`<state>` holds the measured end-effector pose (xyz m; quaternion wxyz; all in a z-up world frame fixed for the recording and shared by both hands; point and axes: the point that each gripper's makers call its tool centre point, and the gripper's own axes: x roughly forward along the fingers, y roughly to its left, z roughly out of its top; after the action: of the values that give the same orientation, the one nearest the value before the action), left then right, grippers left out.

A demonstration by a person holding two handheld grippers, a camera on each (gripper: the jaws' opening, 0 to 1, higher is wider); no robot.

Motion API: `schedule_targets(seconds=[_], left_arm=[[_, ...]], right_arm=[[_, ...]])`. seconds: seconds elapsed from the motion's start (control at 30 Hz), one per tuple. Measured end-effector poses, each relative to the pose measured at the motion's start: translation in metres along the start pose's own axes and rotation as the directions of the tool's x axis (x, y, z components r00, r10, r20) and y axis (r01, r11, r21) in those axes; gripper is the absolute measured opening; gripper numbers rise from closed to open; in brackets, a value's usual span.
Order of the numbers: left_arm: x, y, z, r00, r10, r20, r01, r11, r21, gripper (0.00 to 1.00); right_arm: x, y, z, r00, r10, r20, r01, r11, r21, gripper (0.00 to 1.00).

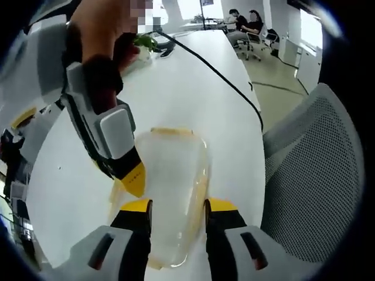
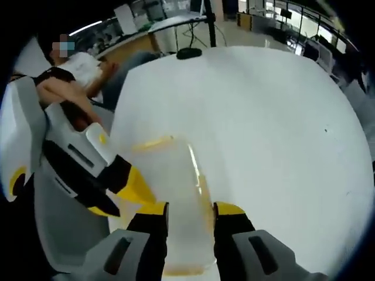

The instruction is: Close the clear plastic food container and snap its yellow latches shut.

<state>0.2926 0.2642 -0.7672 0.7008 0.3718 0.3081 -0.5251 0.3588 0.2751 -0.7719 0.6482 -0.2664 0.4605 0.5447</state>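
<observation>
The clear plastic food container (image 1: 173, 170) lies on the white table (image 1: 193, 88), with a yellow latch (image 1: 171, 132) at its far end and yellow trim along its sides. My left gripper (image 1: 179, 206) is open, its yellow-tipped jaws hovering over the container's near half. The right gripper (image 1: 133, 178), held by a gloved hand, touches the container's left edge with its yellow tip. In the right gripper view the container (image 2: 176, 187) lies between and under my right gripper (image 2: 190, 211), which is open. The left gripper (image 2: 136, 186) presses against the container's left side there.
A black cable (image 1: 222, 76) runs along the table toward a plant (image 1: 146, 41). A grey mesh chair (image 1: 310, 175) stands at the table's right edge. People sit at desks in the back (image 1: 246, 23). A black object (image 2: 188, 52) lies at the table's far edge, and a person (image 2: 76, 64) sits at the left.
</observation>
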Motion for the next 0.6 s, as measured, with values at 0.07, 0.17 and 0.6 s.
schedule_targets(seconds=[0.07, 0.17, 0.6], left_arm=[[0.001, -0.001, 0.0, 1.0, -0.003, 0.001, 0.003, 1.0, 0.008, 0.38], [0.002, 0.0, 0.002, 1.0, -0.015, 0.001, 0.015, 1.0, 0.0, 0.41], [-0.005, -0.009, 0.003, 0.994, -0.096, 0.046, 0.096, 0.995, -0.005, 0.75]], right_arm=[[0.0, 0.001, 0.0, 1.0, -0.006, 0.0, 0.006, 1.0, 0.007, 0.29], [0.0, 0.003, 0.0, 1.0, -0.011, -0.012, 0.011, 1.0, 0.008, 0.29], [0.007, 0.011, -0.013, 0.998, -0.029, -0.047, 0.029, 1.0, -0.011, 0.71]])
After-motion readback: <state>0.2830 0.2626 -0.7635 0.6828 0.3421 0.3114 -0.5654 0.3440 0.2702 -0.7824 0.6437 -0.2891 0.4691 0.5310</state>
